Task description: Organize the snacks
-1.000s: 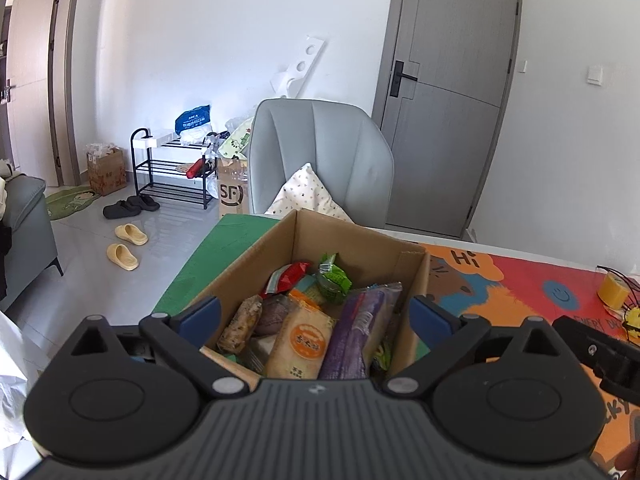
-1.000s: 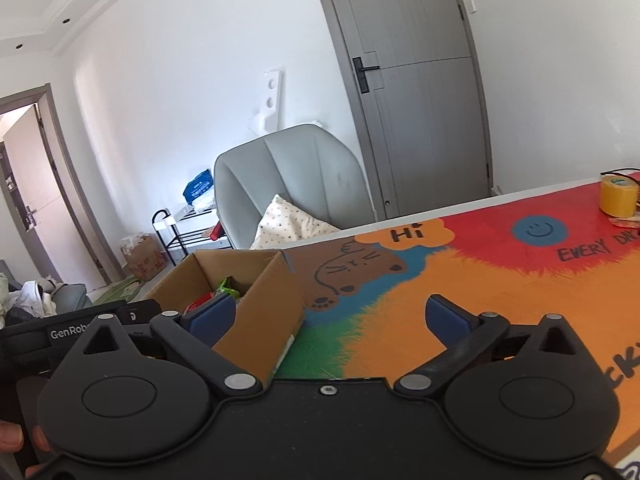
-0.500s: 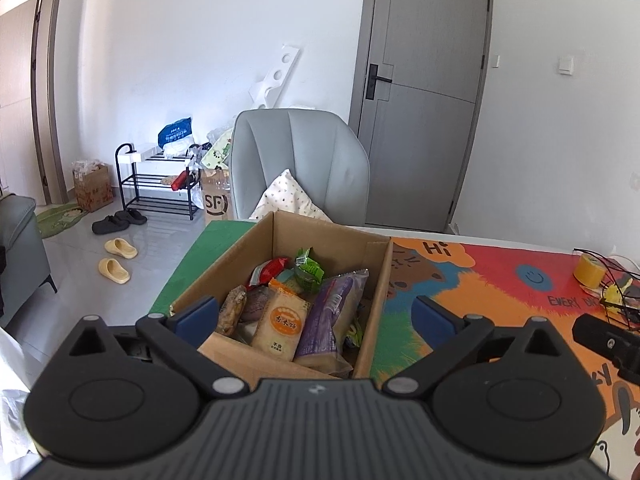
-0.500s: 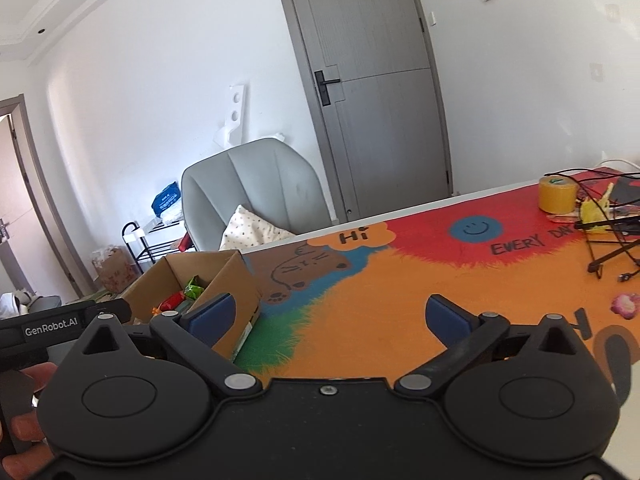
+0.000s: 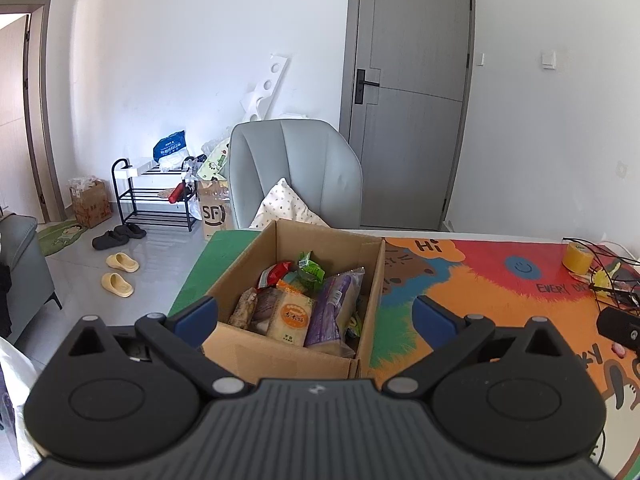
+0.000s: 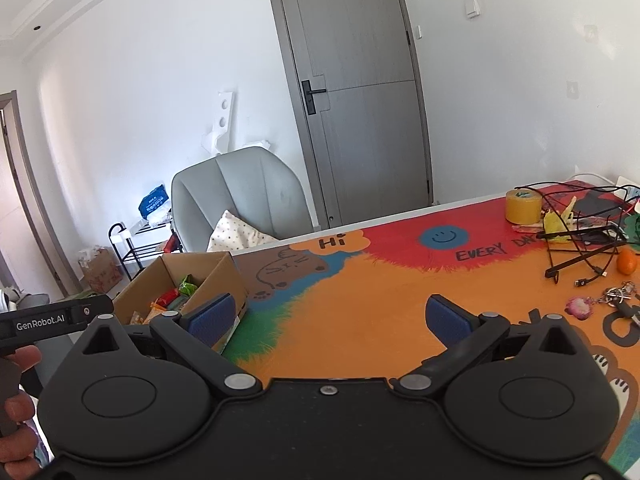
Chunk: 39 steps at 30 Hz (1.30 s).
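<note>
An open cardboard box (image 5: 280, 354) stands on the left end of the colourful table mat, filled with snack packets: an orange-labelled pack (image 5: 293, 317), a purple pack (image 5: 330, 308), a red one (image 5: 274, 273) and a green one (image 5: 310, 270). My left gripper (image 5: 314, 314) is open and empty, held above and in front of the box. The box also shows in the right wrist view (image 6: 216, 272). My right gripper (image 6: 327, 316) is open and empty over the orange part of the mat (image 6: 360, 312), to the right of the box.
A grey chair (image 5: 296, 172) with a pillow stands behind the table. At the table's right end lie a yellow tape roll (image 6: 523, 207), black cables (image 6: 580, 248), an orange fruit (image 6: 626, 261) and keys (image 6: 618, 296). A shoe rack (image 5: 156, 200) and slippers are on the floor at left.
Both grippers have pulled back and risen from the box. The box looks smaller and its front wall now shows. The right view has swung right, showing more of the mat and clutter.
</note>
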Tool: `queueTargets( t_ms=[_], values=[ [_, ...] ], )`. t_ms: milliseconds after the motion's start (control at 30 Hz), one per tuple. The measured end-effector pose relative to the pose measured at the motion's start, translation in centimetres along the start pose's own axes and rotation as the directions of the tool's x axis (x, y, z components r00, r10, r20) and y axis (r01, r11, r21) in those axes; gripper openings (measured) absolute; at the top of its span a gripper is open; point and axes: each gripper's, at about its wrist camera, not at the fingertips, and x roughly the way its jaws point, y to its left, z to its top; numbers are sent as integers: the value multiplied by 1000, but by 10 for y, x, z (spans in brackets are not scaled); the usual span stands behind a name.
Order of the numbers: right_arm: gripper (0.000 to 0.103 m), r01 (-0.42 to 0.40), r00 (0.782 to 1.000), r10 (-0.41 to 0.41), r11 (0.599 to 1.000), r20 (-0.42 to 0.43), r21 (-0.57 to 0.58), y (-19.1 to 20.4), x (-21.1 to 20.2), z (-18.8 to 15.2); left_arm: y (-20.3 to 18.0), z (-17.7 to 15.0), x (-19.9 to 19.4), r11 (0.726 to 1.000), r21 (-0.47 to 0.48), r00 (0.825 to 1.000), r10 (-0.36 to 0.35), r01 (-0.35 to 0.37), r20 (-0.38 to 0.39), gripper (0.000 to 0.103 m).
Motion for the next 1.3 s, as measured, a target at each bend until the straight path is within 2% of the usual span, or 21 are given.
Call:
queueTargets(
  t_ms=[367,633,800,1300],
  values=[
    [103,37,999,-37,998,-2,-55,9,-31,3,12,-3,-23,998,56,1000,14,-13,-15,103],
    [103,60,998,-59,994,6,-91,9,-58,3,13,2,-44,995,95,999,-37,37,-6,103],
    [103,67,998,-66,995,14,-67,5,-72,9,10,1,-63,990,133,998,-57,54,21,103],
    [103,88,996,-87,992,20,-86,7,-77,11,17,6,-71,990,117,996,-81,76,37,103]
  ],
)
